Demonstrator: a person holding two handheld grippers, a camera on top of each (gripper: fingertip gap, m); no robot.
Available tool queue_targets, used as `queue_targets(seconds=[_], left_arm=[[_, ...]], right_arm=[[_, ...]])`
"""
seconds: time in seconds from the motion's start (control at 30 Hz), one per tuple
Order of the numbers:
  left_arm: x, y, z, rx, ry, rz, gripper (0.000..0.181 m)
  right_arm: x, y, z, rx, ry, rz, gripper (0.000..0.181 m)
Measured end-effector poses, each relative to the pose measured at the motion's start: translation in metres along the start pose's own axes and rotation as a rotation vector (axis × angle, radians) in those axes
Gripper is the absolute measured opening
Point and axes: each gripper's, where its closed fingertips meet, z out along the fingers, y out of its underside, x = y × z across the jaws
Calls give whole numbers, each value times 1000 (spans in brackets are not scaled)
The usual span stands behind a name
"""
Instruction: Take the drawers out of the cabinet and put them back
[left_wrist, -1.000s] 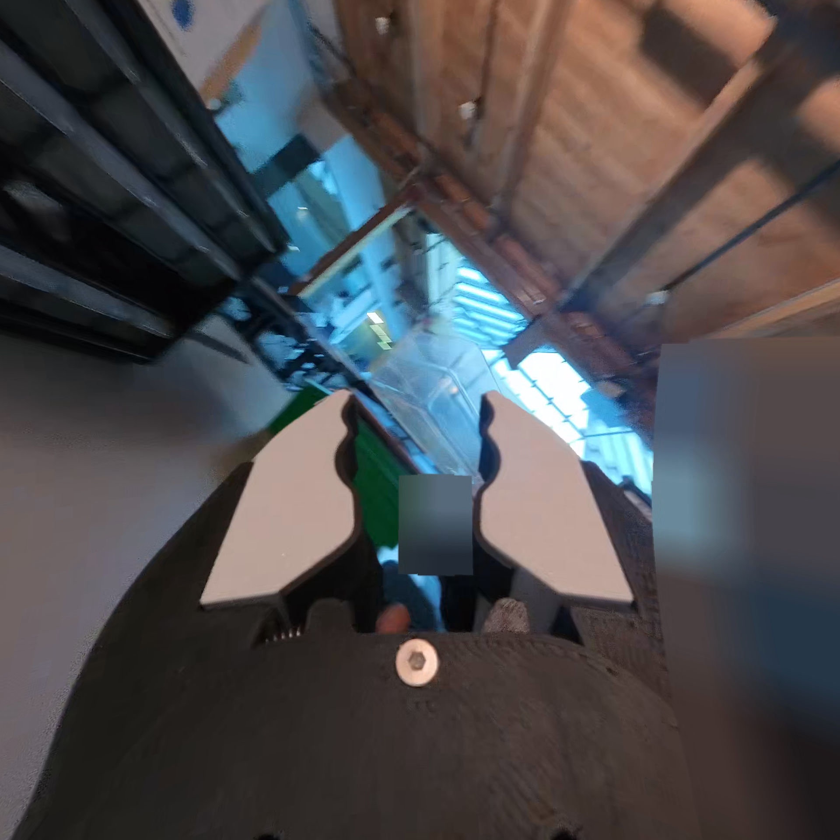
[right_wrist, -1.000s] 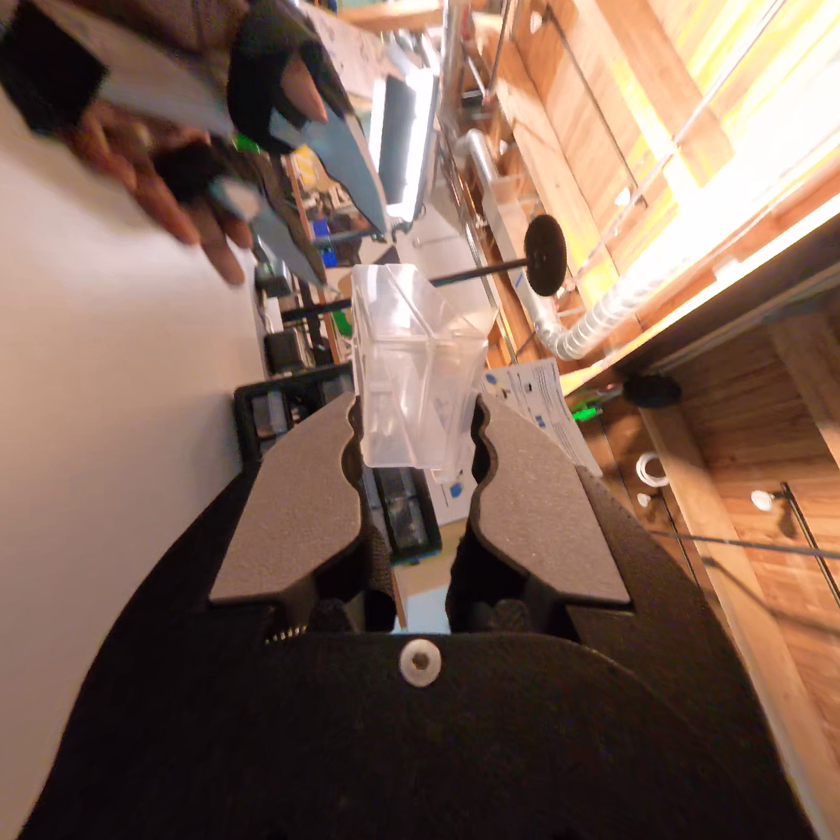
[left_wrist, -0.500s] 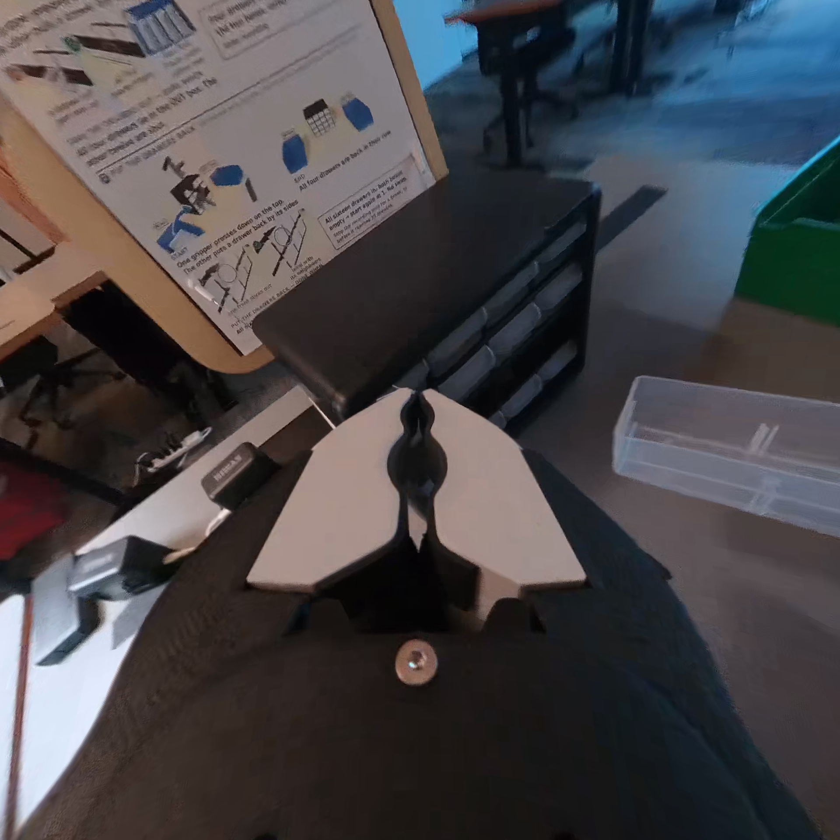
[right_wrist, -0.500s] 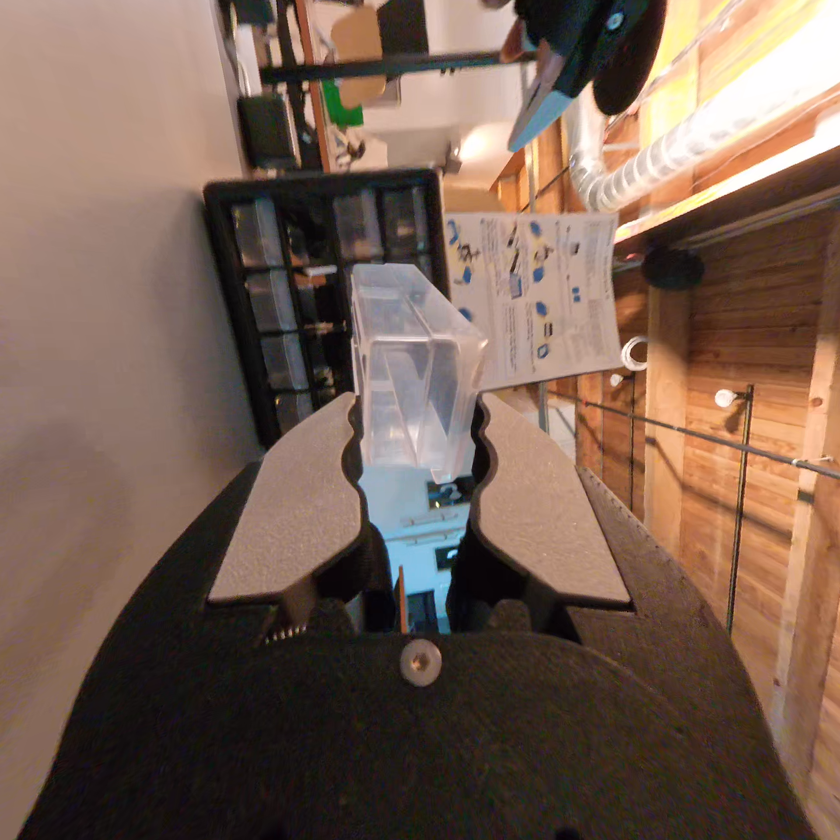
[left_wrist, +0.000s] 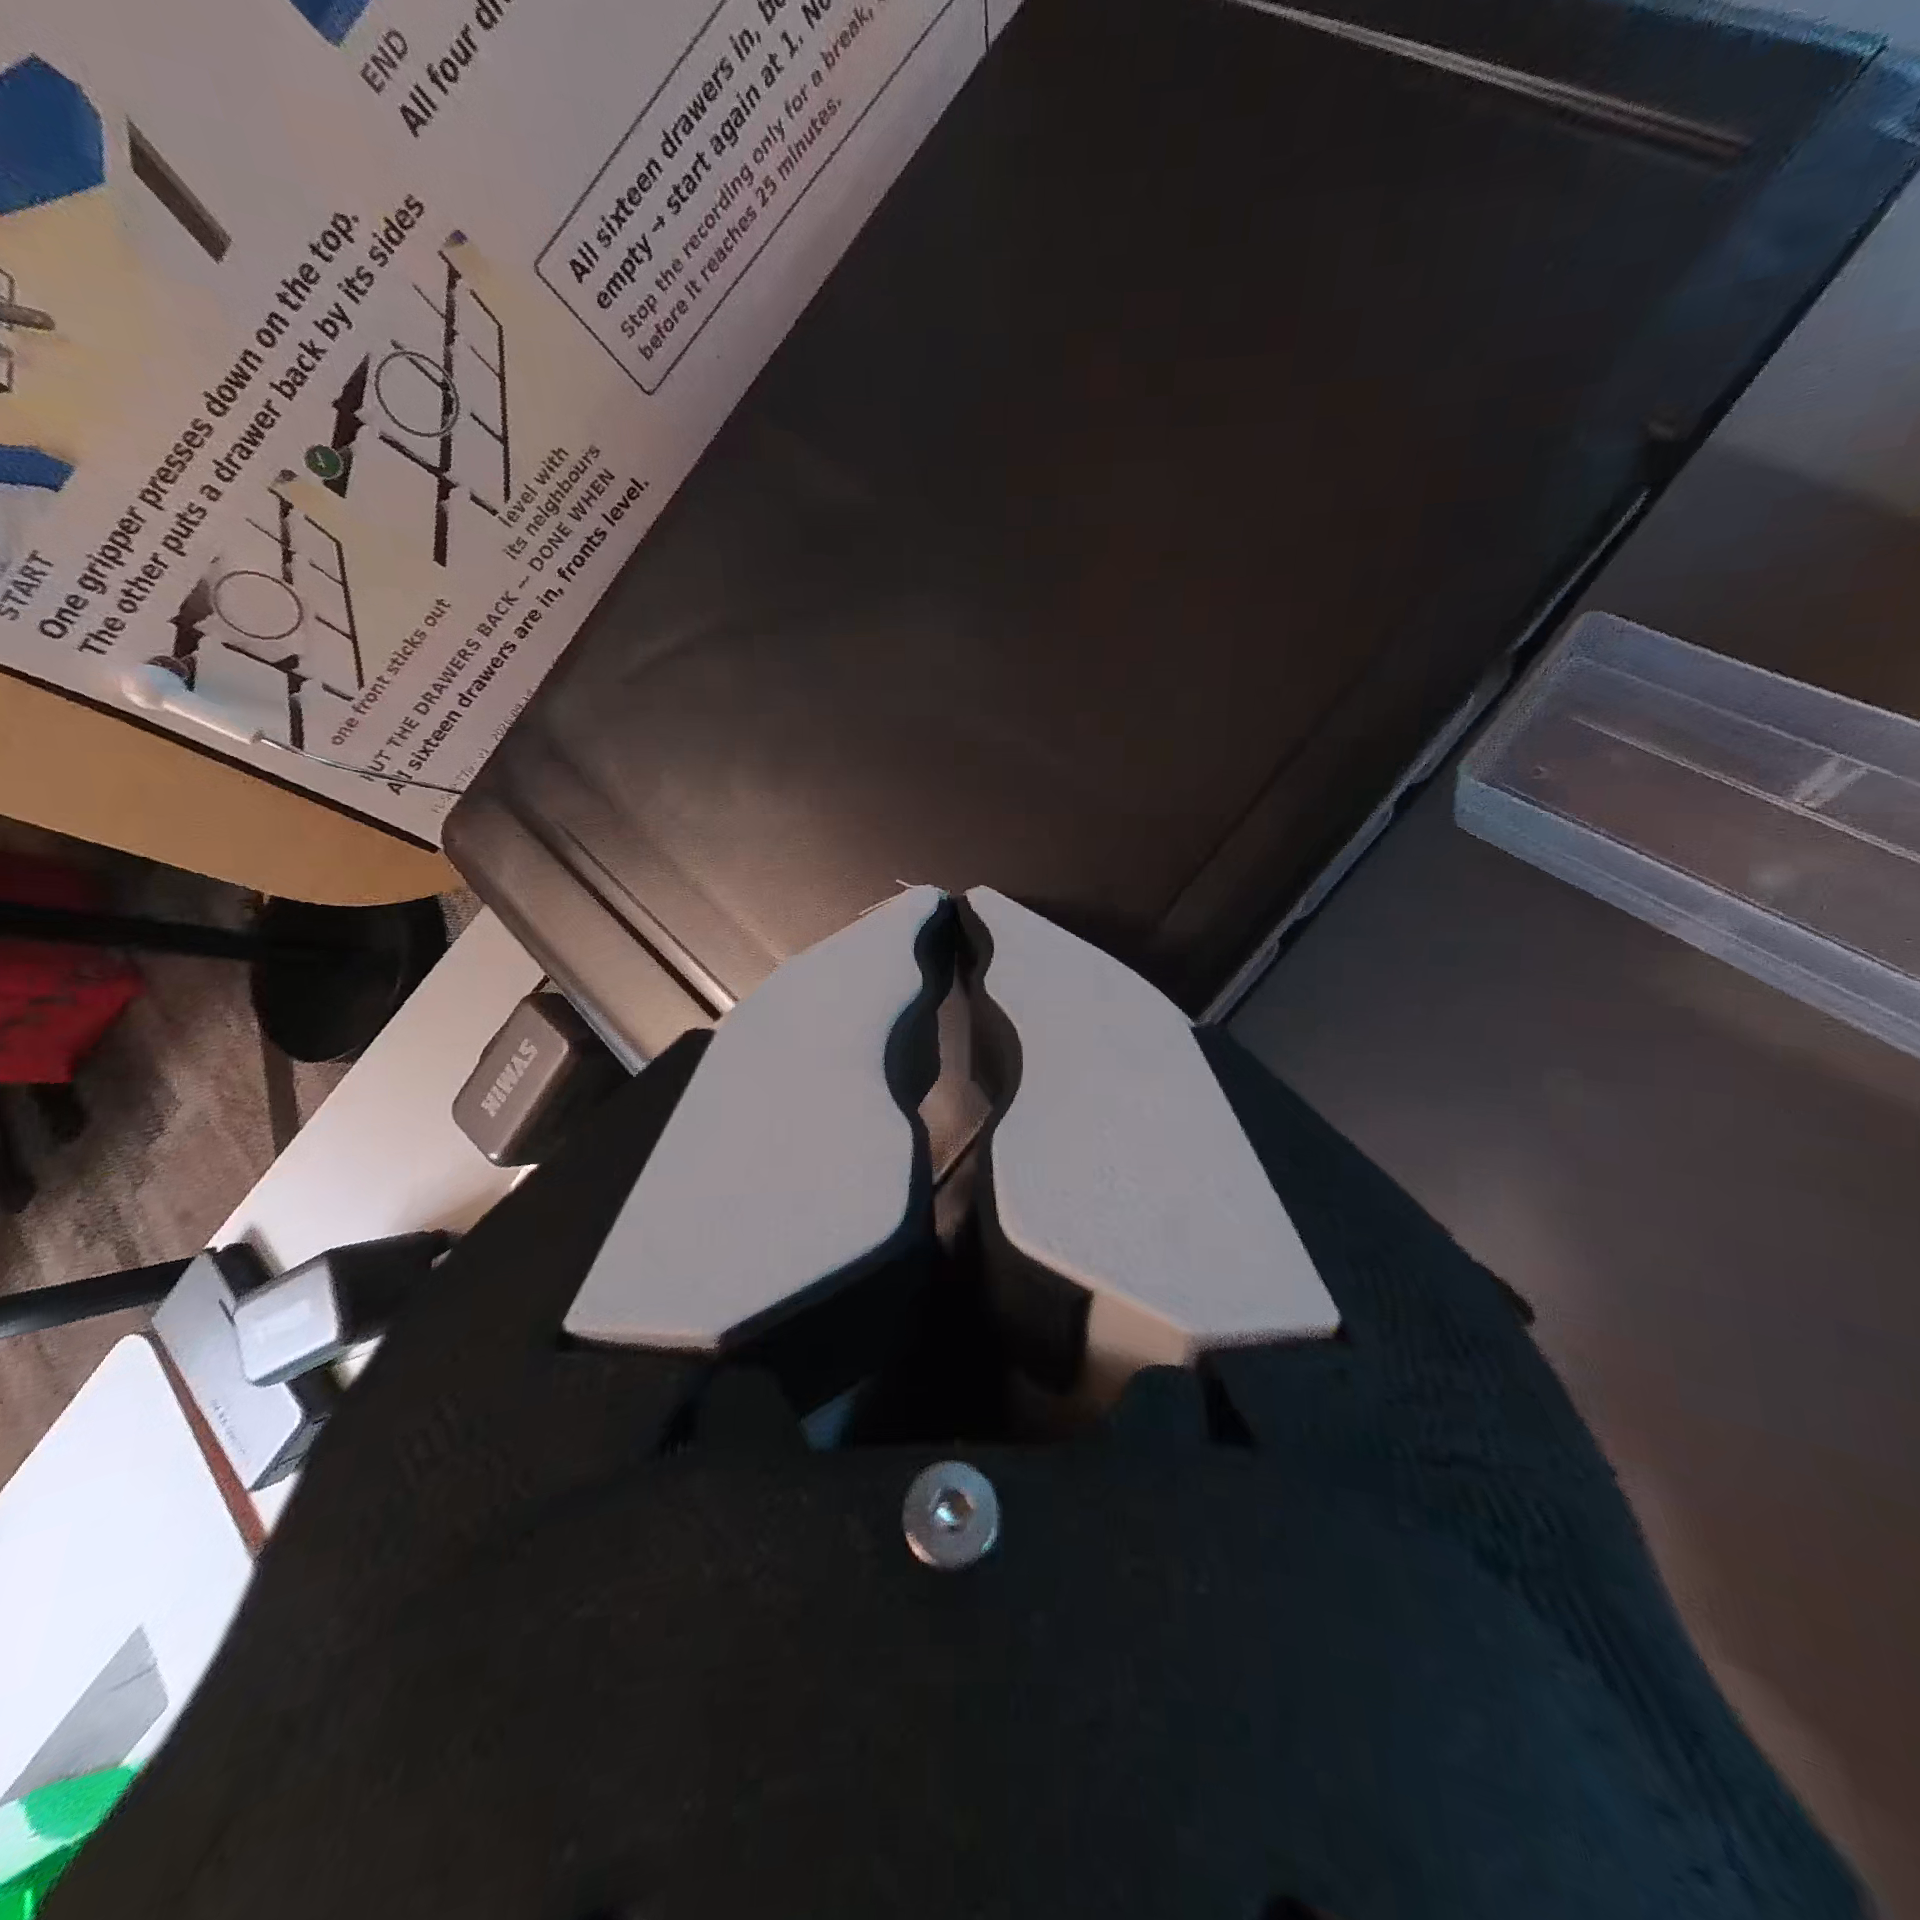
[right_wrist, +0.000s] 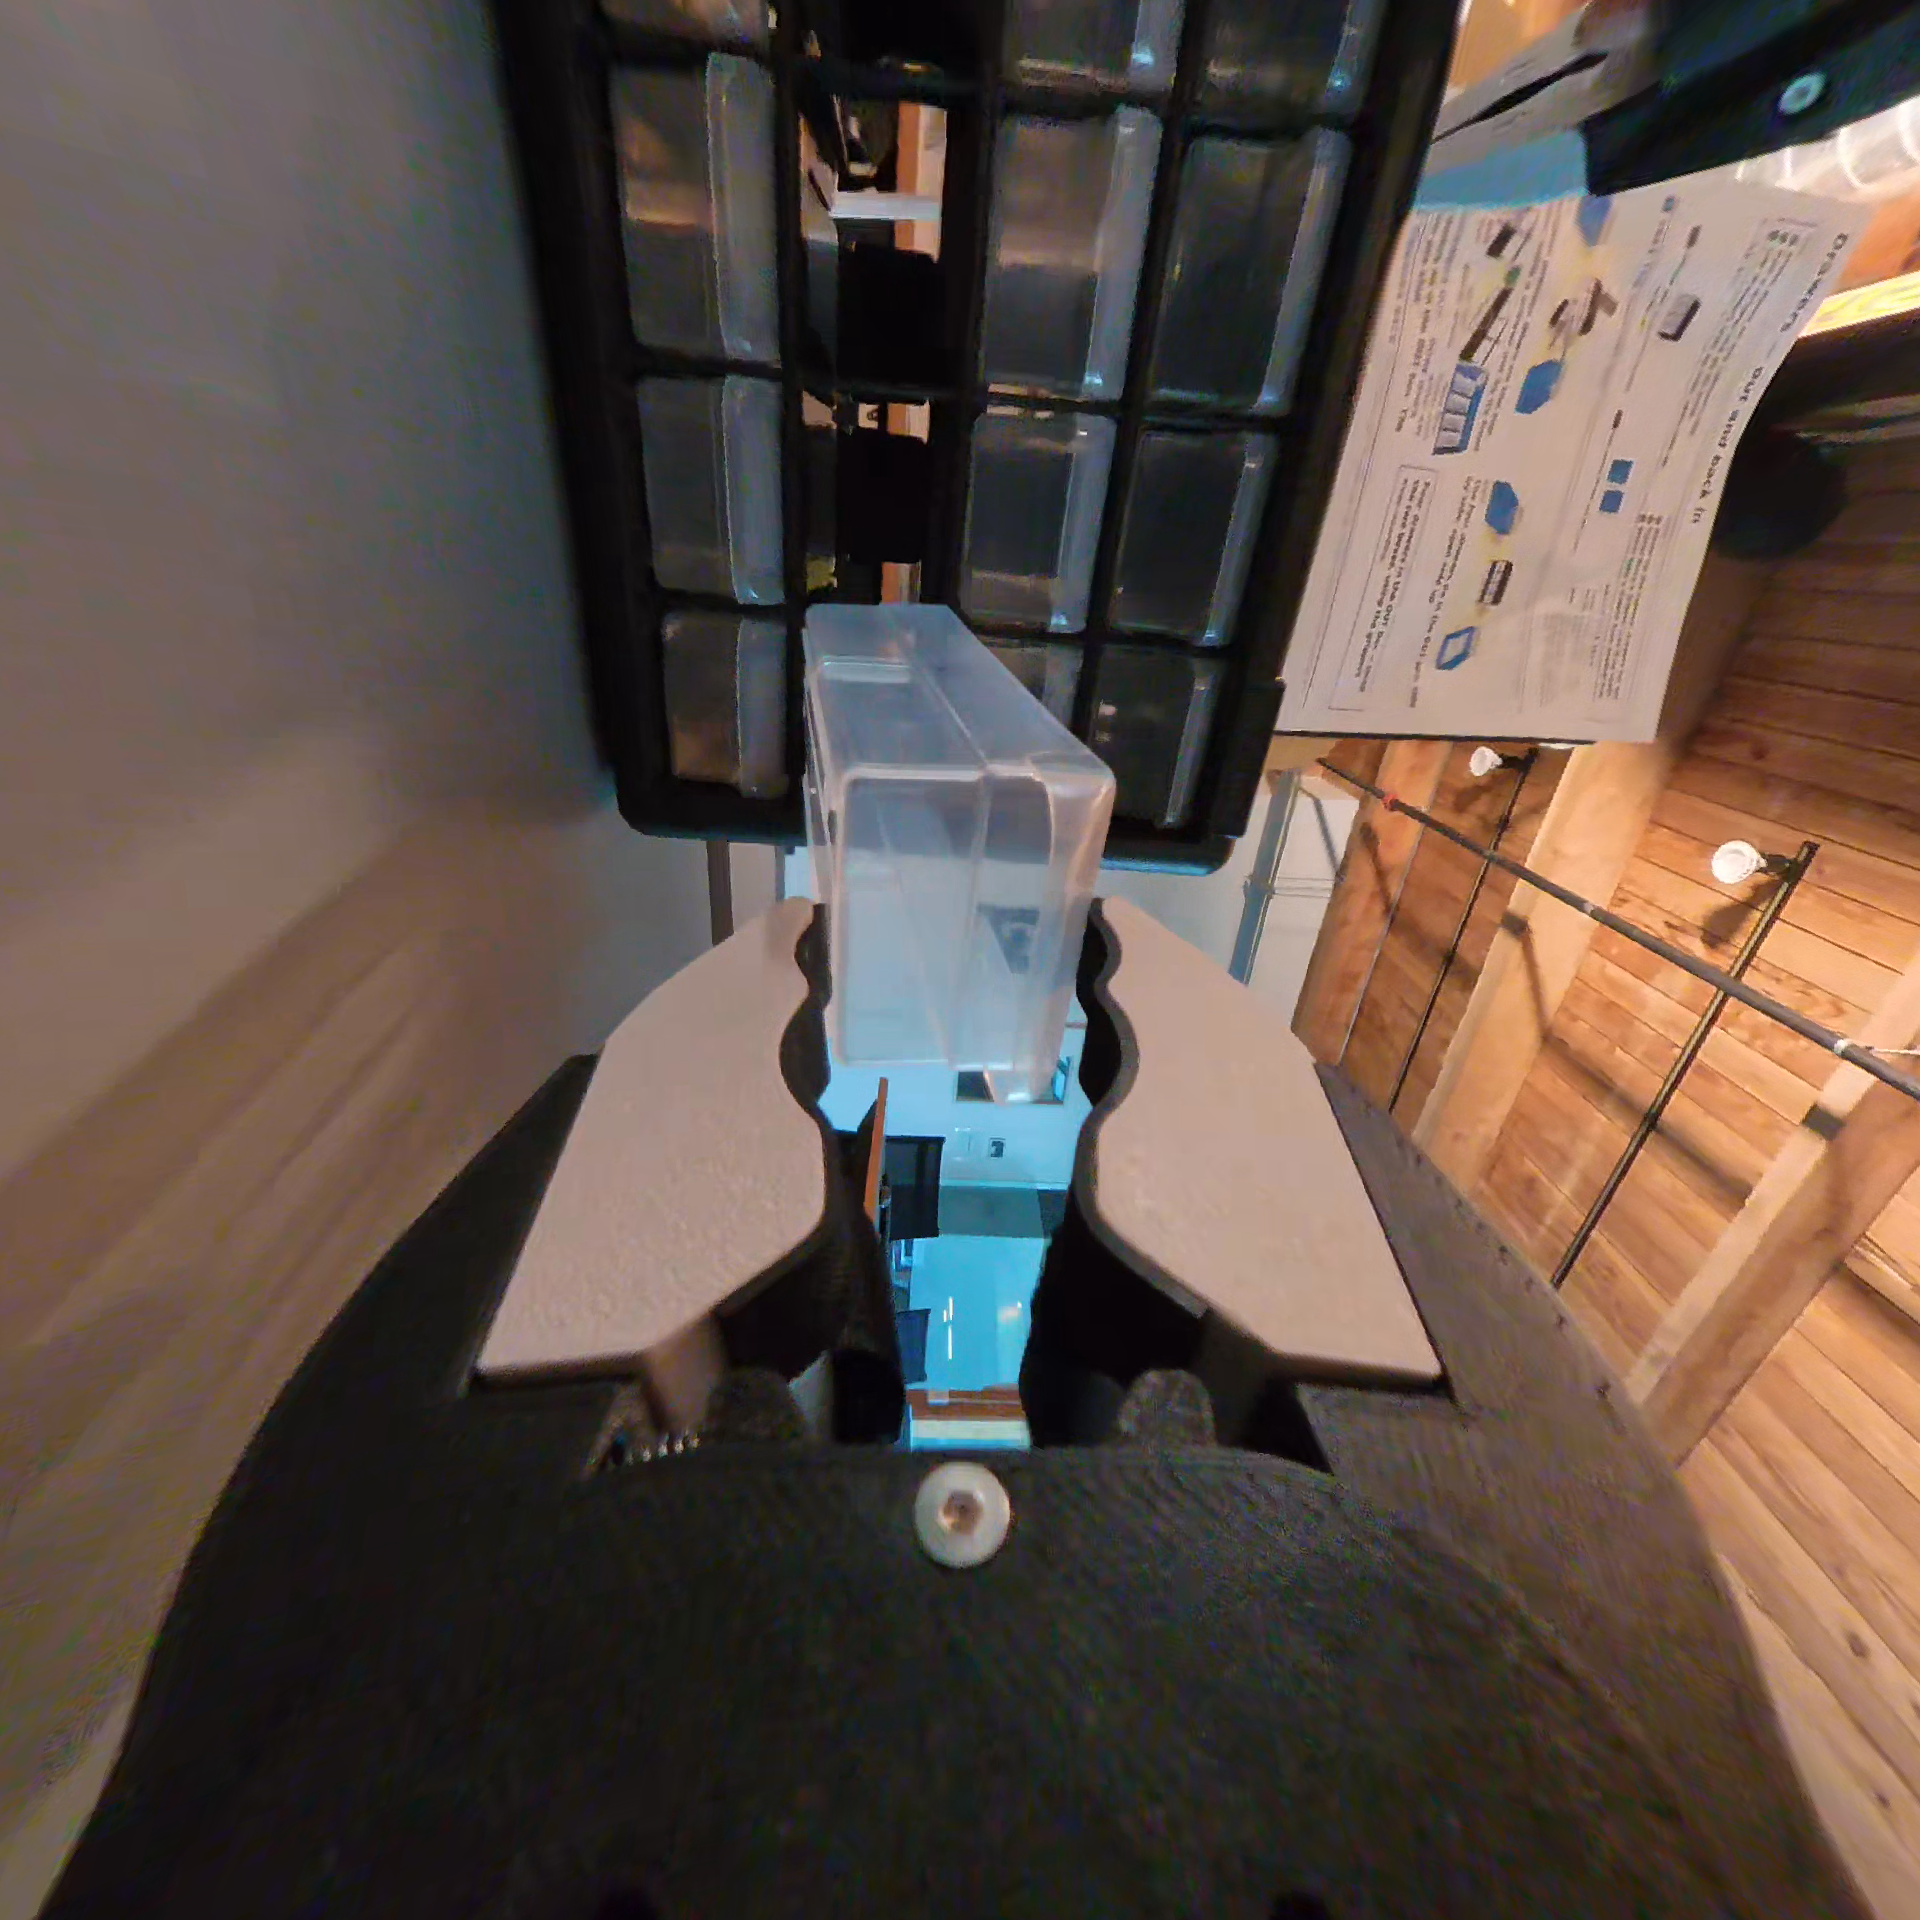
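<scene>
Right fingers (right_wrist: 717, 1122) pinch clear drawer (right_wrist: 956, 831) between tips | left fingers (left_wrist: 790, 1122) pressed together, empty

Setting: indoor workshop or lab bench. Indicators: timber-plank walls (right_wrist: 1766, 1039) with bare bulbs (right_wrist: 1733, 860), a printed instruction poster (left_wrist: 312, 364) propped behind a black small-parts drawer cabinet (right_wrist: 1382, 343), and power adapters (left_wrist: 520, 1081) on the tabletop (left_wrist: 343, 1164).
</scene>
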Motion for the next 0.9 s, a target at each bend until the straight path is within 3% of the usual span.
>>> queue_targets(seconds=[0.33, 0.9], left_arm=[[0, 1, 0, -44, -56, 61, 0], [0, 1, 0, -43, -67, 68, 0]], right_arm=[[-16, 7, 18, -36, 1, -22, 46], [6, 9, 36, -43, -103, -20, 46]])
